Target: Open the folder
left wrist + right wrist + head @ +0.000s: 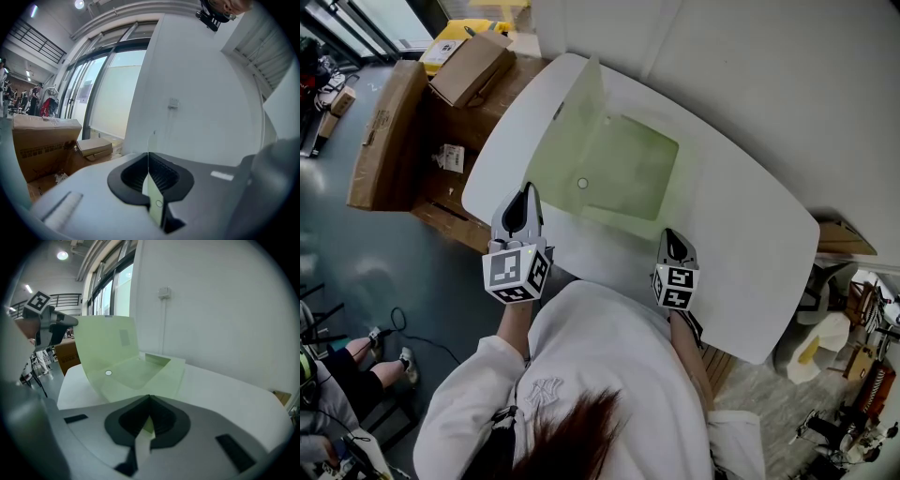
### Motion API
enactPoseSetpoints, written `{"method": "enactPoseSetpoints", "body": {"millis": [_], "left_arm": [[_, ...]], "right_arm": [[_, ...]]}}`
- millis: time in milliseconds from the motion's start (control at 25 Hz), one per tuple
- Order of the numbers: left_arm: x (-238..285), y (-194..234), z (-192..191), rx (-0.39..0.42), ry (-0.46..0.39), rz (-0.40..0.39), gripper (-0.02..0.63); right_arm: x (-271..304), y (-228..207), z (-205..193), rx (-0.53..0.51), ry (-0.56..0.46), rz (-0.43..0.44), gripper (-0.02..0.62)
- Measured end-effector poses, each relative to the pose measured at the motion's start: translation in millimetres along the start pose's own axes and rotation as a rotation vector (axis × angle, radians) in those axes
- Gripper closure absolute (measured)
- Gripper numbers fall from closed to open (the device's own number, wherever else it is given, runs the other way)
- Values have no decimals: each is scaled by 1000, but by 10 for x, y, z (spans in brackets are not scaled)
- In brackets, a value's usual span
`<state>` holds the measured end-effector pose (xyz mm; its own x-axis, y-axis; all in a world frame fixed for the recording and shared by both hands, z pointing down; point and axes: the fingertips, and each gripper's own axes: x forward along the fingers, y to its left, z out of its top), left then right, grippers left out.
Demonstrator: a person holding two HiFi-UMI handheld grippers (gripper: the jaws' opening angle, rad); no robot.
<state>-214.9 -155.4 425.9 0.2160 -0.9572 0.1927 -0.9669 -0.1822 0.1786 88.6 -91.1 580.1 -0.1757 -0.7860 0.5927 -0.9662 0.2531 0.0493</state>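
Lying open on the smooth white, round-cornered counter (750,244) is a thin, translucent pale-green plastic folder (623,173). The left tool (525,195) is clenched on the edge of its glossy cover, which curves up off the base sheet. The right tool (675,240) is clamped on the near corner of the flat lower sheet, pinning it to the counter. A small round stud (582,184) shows in the plastic. Brown cardboard boxes (469,66) stand beyond the counter's far end.

Pale green folder (623,169), flap raised, on table (750,234)
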Motion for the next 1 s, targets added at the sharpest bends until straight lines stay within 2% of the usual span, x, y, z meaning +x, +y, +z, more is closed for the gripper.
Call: {"method": "enactPoseSetpoints", "body": {"millis": [1000], "left_arm": [[7, -28, 15, 6, 4, 0, 594]], "right_arm": [[-16, 5, 10, 5, -14, 16, 589]]}}
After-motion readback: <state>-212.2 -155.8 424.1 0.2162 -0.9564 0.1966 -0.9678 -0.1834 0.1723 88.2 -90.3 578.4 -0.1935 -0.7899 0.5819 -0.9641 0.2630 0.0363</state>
